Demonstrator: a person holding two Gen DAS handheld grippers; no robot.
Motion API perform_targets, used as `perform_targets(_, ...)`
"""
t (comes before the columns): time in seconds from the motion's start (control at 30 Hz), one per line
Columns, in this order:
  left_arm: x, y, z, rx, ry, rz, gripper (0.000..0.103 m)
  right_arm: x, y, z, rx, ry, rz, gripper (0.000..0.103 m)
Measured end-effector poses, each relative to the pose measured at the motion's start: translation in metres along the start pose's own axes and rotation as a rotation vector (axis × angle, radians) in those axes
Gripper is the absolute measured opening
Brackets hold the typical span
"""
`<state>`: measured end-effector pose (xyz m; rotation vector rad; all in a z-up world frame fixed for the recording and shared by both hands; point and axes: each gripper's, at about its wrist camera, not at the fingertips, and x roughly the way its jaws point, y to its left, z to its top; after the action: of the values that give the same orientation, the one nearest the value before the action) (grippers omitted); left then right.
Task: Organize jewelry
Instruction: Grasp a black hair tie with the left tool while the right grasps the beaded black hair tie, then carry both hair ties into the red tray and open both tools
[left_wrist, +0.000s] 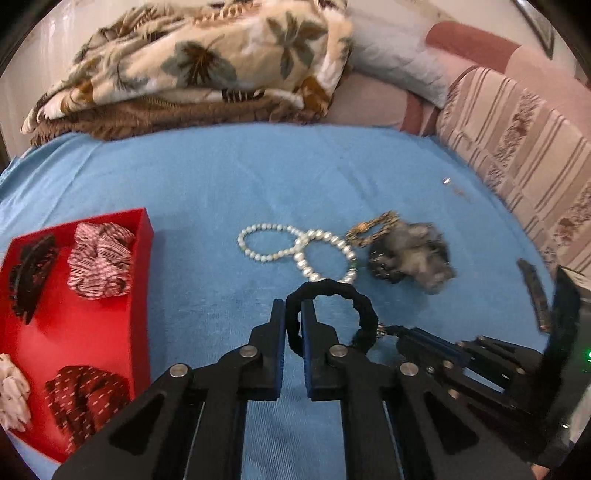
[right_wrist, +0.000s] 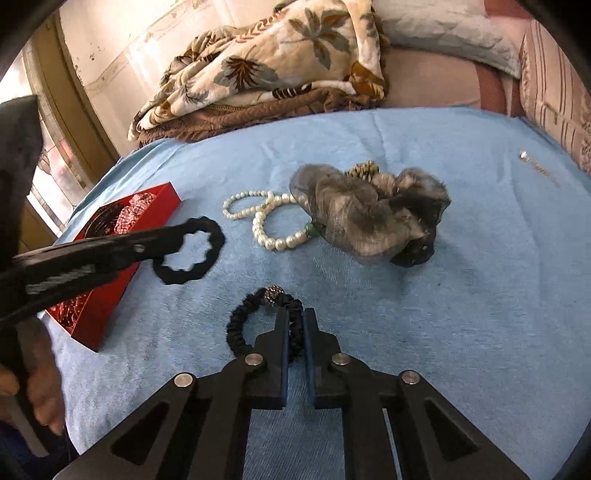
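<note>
We're in a home living room: a striped pink sofa (left_wrist: 517, 147), a folded leaf-print blanket (left_wrist: 192, 62) and a pillow (left_wrist: 399, 62) say so.

Your left tool (left_wrist: 293, 314) and right tool (right_wrist: 295, 325) are matte black, with blue finger pads (left_wrist: 306, 325) and round silver pivot screws (left_wrist: 248, 351).

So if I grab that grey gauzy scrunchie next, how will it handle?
The grey scrunchie looks like sheer, puffy fabric, so it will probably squash flat in the tongs and feel very light. It lies over one end of the pearl bracelets and a patterned band, so lifting it may drag those along.
</note>
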<state>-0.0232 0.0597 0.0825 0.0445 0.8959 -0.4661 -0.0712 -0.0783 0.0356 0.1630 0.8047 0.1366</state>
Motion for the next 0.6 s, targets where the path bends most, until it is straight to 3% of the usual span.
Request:
perform_targets(0.23,-0.05,0.031,-0.002,-0.061,-0.065,-0.007,0.008,-0.029,0.024,0.01,-0.037,-0.049,-0.021,0.008)
perform_targets(0.6,-0.097,0.148,-0.016,-0.256,-0.129,0.127,0.008,-0.054,0.078,0.03,-0.112,-0.07,0.006,0.008)
